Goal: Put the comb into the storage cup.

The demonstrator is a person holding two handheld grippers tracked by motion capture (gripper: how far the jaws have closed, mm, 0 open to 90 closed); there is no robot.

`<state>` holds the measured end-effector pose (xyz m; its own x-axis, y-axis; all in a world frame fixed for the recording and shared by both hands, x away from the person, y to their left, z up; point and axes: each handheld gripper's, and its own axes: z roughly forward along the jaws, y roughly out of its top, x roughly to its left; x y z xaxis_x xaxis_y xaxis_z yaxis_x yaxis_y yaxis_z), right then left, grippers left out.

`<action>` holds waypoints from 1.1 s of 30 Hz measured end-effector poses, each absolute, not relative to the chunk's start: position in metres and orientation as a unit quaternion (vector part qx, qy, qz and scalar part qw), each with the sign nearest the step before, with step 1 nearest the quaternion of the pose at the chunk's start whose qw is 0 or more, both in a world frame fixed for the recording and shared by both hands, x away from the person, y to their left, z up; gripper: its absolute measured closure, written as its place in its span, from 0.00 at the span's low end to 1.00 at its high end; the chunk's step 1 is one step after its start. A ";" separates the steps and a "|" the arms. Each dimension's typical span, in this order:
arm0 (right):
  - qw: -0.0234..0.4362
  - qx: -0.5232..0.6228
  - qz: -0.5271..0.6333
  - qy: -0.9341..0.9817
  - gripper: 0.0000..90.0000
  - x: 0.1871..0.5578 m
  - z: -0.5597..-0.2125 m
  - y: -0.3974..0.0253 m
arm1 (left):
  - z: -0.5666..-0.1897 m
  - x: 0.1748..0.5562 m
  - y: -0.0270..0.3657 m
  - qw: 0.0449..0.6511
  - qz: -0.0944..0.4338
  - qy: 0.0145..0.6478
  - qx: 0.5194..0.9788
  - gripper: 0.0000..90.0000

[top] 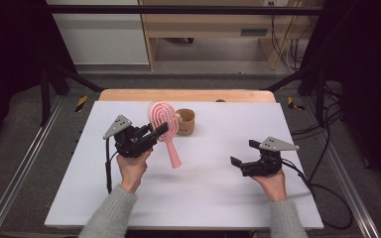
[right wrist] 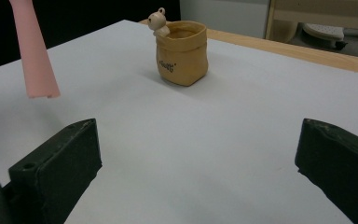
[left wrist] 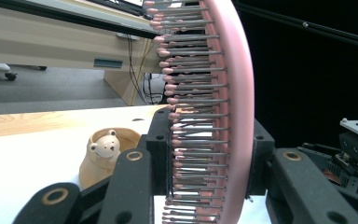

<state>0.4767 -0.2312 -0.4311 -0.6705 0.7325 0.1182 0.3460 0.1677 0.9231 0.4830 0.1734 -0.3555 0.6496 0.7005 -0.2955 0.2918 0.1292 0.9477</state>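
A pink hairbrush (top: 164,130) hangs in the air over the white table, head up and handle pointing down toward me. My left gripper (top: 159,131) is shut on its bristled head (left wrist: 210,116), one jaw on each side. Behind it stands a small tan pot (top: 185,122) with a bear figure (left wrist: 103,145) on its rim. My right gripper (top: 244,153) rests low over the table at the right, open with nothing between its jaws. In the right gripper view the pot (right wrist: 182,52) is ahead and the brush handle (right wrist: 33,51) hangs at upper left.
The white table top (top: 213,188) spreads around both hands. A wooden strip (top: 188,94) runs along its far edge. Metal rails flank the table, and cables (top: 327,188) trail off at the right. A wooden cabinet (top: 213,25) stands beyond.
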 end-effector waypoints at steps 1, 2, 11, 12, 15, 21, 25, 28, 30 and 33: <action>0.182 0.363 0.532 0.743 0.01 0.476 -0.432 -0.233 | -0.355 0.483 0.174 0.643 0.159 0.387 0.641 0.70; 0.183 0.362 0.532 0.743 0.01 0.476 -0.433 -0.235 | -0.354 0.483 0.175 0.643 0.160 0.387 0.641 0.70; 0.187 0.371 0.533 0.737 0.01 0.473 -0.437 -0.248 | -0.348 0.486 0.177 0.640 0.167 0.386 0.643 0.70; 0.185 0.375 0.532 0.736 0.01 0.472 -0.438 -0.250 | -0.347 0.486 0.178 0.640 0.169 0.386 0.642 0.70; 0.184 0.376 0.531 0.737 0.01 0.472 -0.440 -0.252 | -0.344 0.488 0.178 0.638 0.173 0.386 0.643 0.70; 0.183 0.374 0.523 0.744 0.00 0.472 -0.443 -0.253 | -0.341 0.492 0.178 0.638 0.177 0.386 0.642 0.70; 0.180 0.375 0.522 0.745 0.00 0.471 -0.444 -0.253 | -0.340 0.494 0.177 0.637 0.178 0.387 0.643 0.70; 0.182 0.375 0.522 0.744 0.00 0.471 -0.445 -0.255 | -0.339 0.496 0.178 0.635 0.180 0.386 0.644 0.70; 0.182 0.376 0.526 0.741 0.00 0.469 -0.445 -0.257 | -0.339 0.498 0.178 0.635 0.181 0.387 0.643 0.70; 0.184 0.376 0.524 0.742 0.00 0.468 -0.445 -0.259 | -0.338 0.501 0.177 0.635 0.182 0.388 0.642 0.70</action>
<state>0.4684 -0.2586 -0.4453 -0.6494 0.7506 0.1218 0.3653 0.1674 0.9157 0.5011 0.1773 -0.3384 0.6323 0.7303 -0.2586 0.2670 0.1079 0.9576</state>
